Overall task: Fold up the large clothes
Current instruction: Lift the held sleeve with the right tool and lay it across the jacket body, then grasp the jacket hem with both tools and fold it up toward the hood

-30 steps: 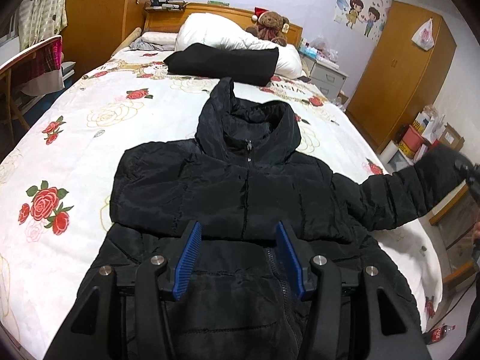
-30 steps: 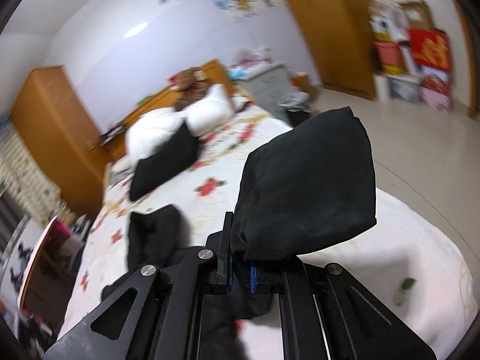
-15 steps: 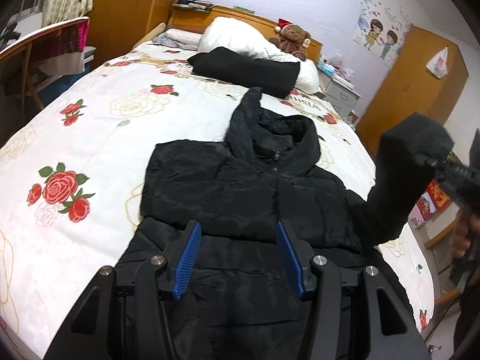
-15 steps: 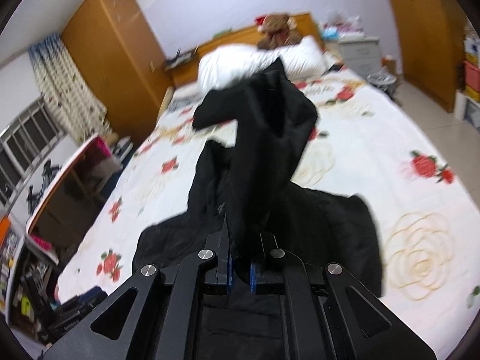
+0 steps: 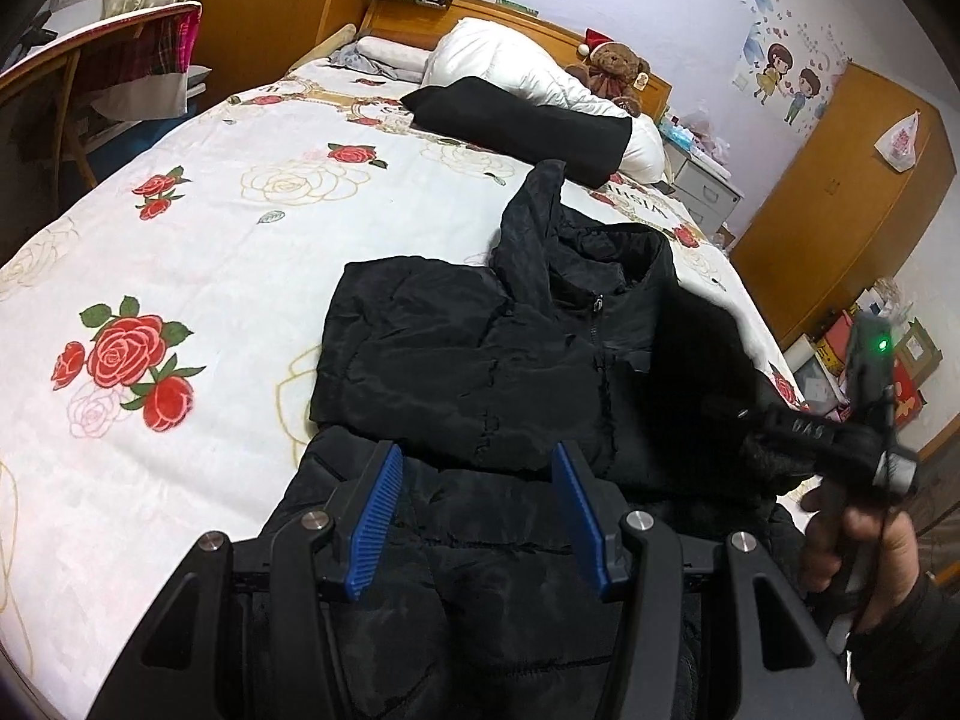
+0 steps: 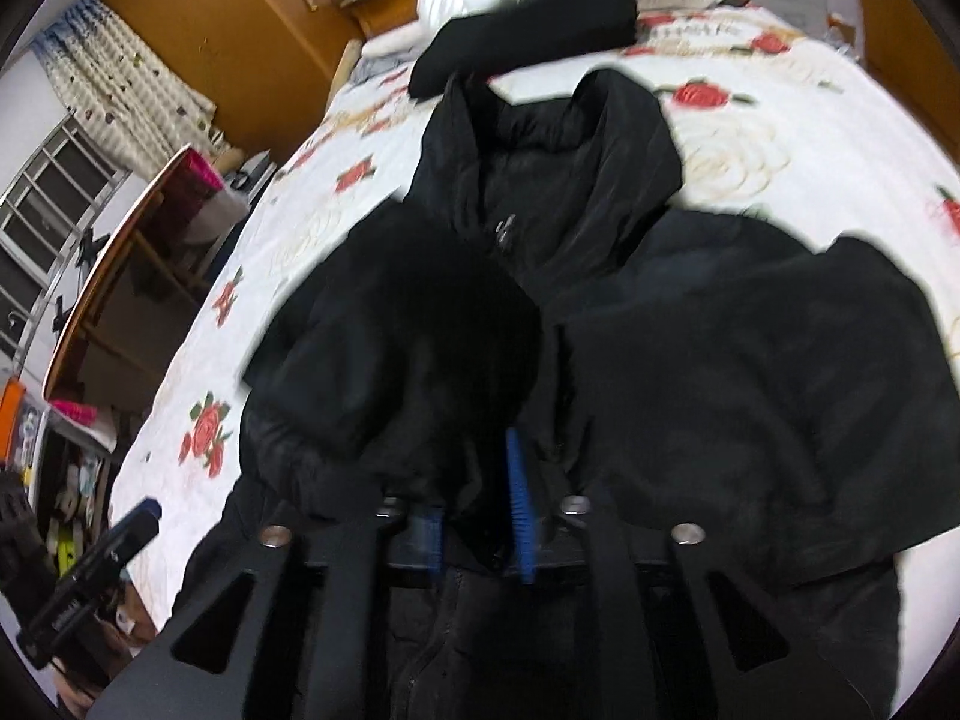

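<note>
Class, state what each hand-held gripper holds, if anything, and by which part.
The right hand-held gripper grips the black jacket by its sleeve end. The left hand-held gripper is open, holding nothing.

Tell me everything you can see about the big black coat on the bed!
The black puffer jacket looks quilted and slightly shiny, with a hood and a front zipper closed up to the collar. It lies front-up on the floral bedspread, one sleeve already folded across its chest. The right gripper pinches its other sleeve above the chest. The left gripper hovers open over the lower front.
</note>
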Motion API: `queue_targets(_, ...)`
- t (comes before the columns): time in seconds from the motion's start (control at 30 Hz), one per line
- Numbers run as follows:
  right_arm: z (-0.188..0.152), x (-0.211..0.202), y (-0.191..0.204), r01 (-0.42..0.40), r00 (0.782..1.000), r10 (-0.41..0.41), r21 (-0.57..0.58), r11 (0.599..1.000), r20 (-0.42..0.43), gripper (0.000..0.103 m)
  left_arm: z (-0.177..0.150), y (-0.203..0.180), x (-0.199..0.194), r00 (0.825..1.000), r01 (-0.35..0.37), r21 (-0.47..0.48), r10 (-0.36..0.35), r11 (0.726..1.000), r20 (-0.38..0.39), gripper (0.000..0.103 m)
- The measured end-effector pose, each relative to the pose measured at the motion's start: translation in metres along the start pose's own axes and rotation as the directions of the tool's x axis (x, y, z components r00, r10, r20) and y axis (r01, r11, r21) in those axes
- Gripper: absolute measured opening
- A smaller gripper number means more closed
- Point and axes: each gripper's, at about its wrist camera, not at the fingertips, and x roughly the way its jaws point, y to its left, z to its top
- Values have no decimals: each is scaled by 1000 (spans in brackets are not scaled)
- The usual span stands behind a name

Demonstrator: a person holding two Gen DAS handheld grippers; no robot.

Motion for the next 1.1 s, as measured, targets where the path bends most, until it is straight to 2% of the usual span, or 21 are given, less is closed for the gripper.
queue_targets(0.07, -4, 4, 4, -5, 1000, 4, -18, 1000, -19, 40, 3, -2, 4, 1000, 2, 4, -2, 1000, -4, 54)
queue_targets(0.17, -6, -4, 11, -20, 1000, 19, -47, 999, -8, 51, 9, -9, 9, 1000, 11, 10, -11, 1000, -7, 55)
queue_targets(0.37, -17, -58, 4, -50, 995, 56, -71, 996, 87, 53, 27, -38, 26, 997, 69, 30, -68, 997, -23, 65)
queue_targets(0.5, -24, -86, -24, -3, 989, 6, -22, 1000, 146, 53, 33, -60, 55, 991, 117, 41, -114, 992, -73, 69)
queue_targets(0.63, -31, -104, -64, 53, 982, -62, 55, 997, 178, 53, 31, -74, 104, 983, 89, 44, -80, 995, -167, 69)
queue_targets(0.7, -33, -110, -85, 75, 978, -92, 96, 993, 186, 53, 30, -78, 125, 973, 98, 23, -91, 995, -210, 67)
queue_targets(0.73, -33, -112, -94, 91, 975, -111, 113, 989, 192, 53, 28, -79, 133, 969, 102, 14, -97, 995, -227, 64)
queue_targets(0.77, -33, -114, -104, 108, 971, -133, 134, 985, 199, 53, 26, -81, 137, 967, 105, 13, -99, 994, -233, 43)
queue_targets(0.8, -31, -116, -109, 115, 969, -144, 146, 983, 203, 52, 25, -84, 140, 967, 101, 29, -91, 994, -239, 15)
queue_targets(0.87, -25, -116, -122, 132, 964, -166, 169, 977, 209, 38, 23, -88, 140, 973, 58, 80, -38, 995, -230, 8)
queue_targets(0.9, -20, -115, -127, 142, 961, -179, 177, 974, 212, 37, 22, -86, 138, 977, 50, 94, -29, 994, -211, 6)
queue_targets(0.97, -12, -113, -133, 158, 955, -196, 177, 971, 223, 26, 21, -81, 135, 982, 25, 110, -3, 994, -190, 5)
queue_targets(1.03, -8, -107, -139, 175, 953, -212, 175, 969, 218, 25, 20, -72, 133, 984, 0, 113, 20, 994, -178, 4)
queue_targets(1.1, -5, -87, -143, 183, 961, -212, 165, 969, 178, 24, 20, -63, 135, 983, -25, 105, 43, 994, -178, 1)
